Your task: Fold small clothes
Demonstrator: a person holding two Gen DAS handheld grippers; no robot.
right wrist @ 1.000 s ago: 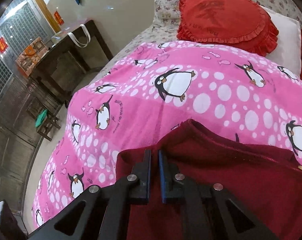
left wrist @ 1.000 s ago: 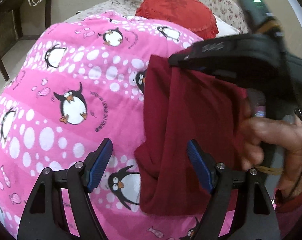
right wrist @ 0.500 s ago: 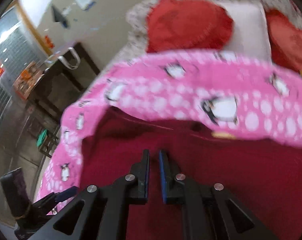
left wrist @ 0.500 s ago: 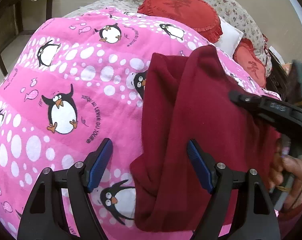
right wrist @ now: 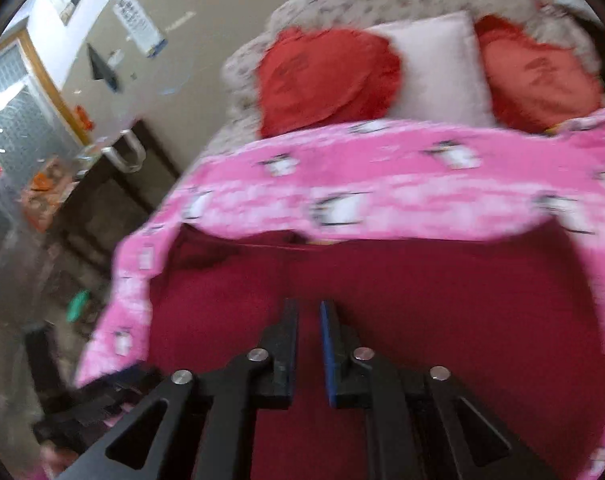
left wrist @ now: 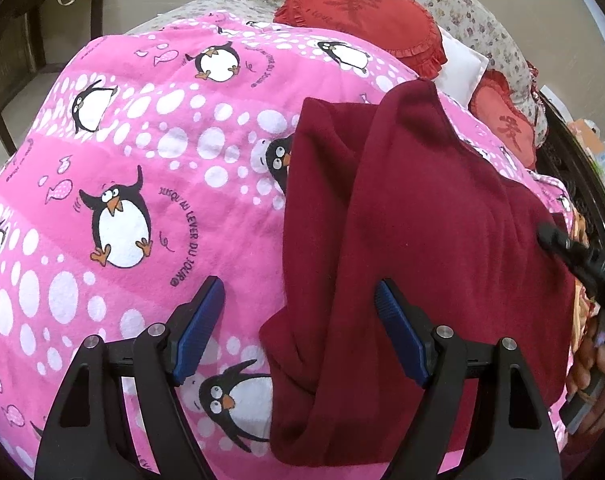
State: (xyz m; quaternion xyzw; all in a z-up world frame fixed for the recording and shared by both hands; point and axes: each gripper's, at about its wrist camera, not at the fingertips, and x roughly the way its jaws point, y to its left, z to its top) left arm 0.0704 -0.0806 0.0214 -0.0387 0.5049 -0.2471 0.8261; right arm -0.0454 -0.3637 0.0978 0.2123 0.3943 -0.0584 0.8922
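Only one maroon garment, two red cushions

Right hand-held gripper swung right, garment spread.

A dark maroon fleece garment is spread over the pink bedding, soft and a bit fuzzy in texture, no print or pattern on it. In the left wrist view it's draped in loose lengthwise folds, with a raised ridge running from the far end down toward the near edge, and the left side bunched into a rumpled roll near the bottom. The far end is seen as two rounded corners. In the right wrist view the same garment is shown blurred, filling the lower frame, its far edge tucked against the pink cover.
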